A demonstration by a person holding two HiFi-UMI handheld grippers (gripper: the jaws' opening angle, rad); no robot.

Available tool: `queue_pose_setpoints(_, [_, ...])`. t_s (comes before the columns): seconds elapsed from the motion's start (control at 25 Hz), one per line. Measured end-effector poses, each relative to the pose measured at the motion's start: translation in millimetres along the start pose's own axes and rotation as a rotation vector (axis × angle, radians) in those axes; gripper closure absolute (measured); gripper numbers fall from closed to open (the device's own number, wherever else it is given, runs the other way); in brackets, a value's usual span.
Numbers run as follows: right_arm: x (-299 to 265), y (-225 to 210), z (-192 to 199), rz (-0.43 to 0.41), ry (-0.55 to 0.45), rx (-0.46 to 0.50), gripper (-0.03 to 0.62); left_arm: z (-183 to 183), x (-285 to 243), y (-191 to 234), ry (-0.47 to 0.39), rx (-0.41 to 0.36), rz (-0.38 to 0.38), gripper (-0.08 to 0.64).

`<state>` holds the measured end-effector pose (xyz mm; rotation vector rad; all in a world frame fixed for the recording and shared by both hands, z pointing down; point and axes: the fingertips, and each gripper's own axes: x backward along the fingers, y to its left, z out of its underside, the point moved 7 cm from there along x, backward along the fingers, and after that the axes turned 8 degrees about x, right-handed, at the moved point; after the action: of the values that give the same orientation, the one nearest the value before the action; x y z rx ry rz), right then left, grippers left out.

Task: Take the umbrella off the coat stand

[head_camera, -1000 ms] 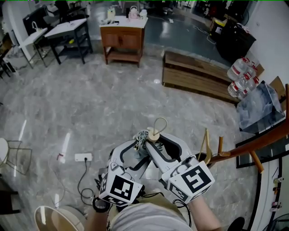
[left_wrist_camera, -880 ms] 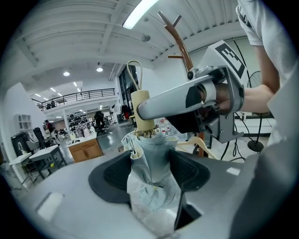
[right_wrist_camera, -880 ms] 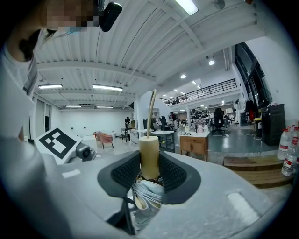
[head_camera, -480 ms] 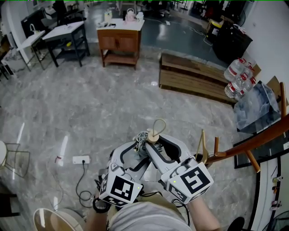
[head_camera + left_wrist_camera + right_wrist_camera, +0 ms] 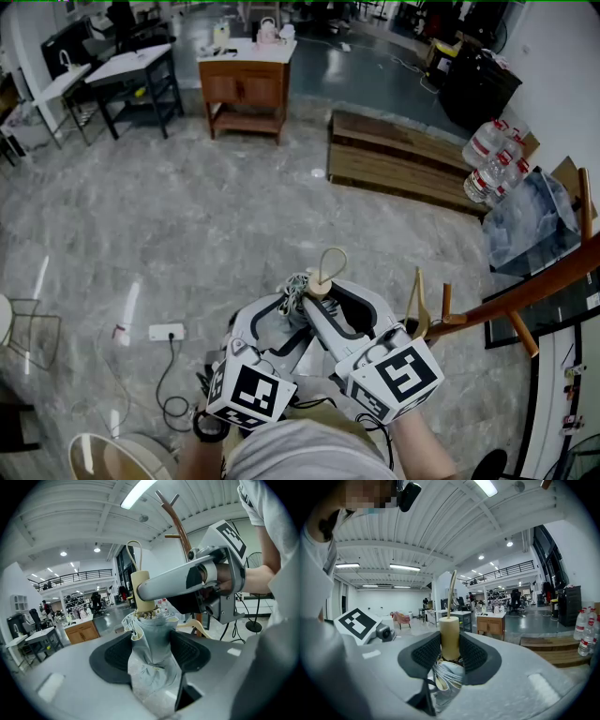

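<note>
Umbrella (image 5: 298,284), folded, pale grey-blue, is held in front of the person's chest above the marble floor (image 5: 187,216), gripped at two places. The left gripper (image 5: 281,314) has its jaws closed on the bunched fabric of the canopy; in the left gripper view the cloth fills the gap between the dark pads. The right gripper (image 5: 317,292) has its jaws closed on the cream cylindrical handle (image 5: 450,637) just above the fabric, and a thin strap loop (image 5: 330,258) stands up from the handle's top.

The wooden coat stand (image 5: 544,286) slants across the right edge of the head view, with its pegs just beside the right gripper. No part of the umbrella appears to touch or hang from it.

Over the last second almost nothing has changed. Both grippers hold the umbrella exactly as before, and only the head view has drifted slightly, shifting the room a little in the picture. Judging from this, the umbrella is already free of the stand and the task looks essentially done, with the person simply holding steady.
</note>
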<state>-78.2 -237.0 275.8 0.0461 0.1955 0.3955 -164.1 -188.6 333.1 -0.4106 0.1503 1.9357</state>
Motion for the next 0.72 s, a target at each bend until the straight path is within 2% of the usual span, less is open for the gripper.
queue_pose_setpoints(0.72, [8.8, 1.8, 0.9, 0.028, -0.005, -0.010, 0.468, -1.5, 1.0, -7.0, -0.003, -0.012, 0.025, 0.295])
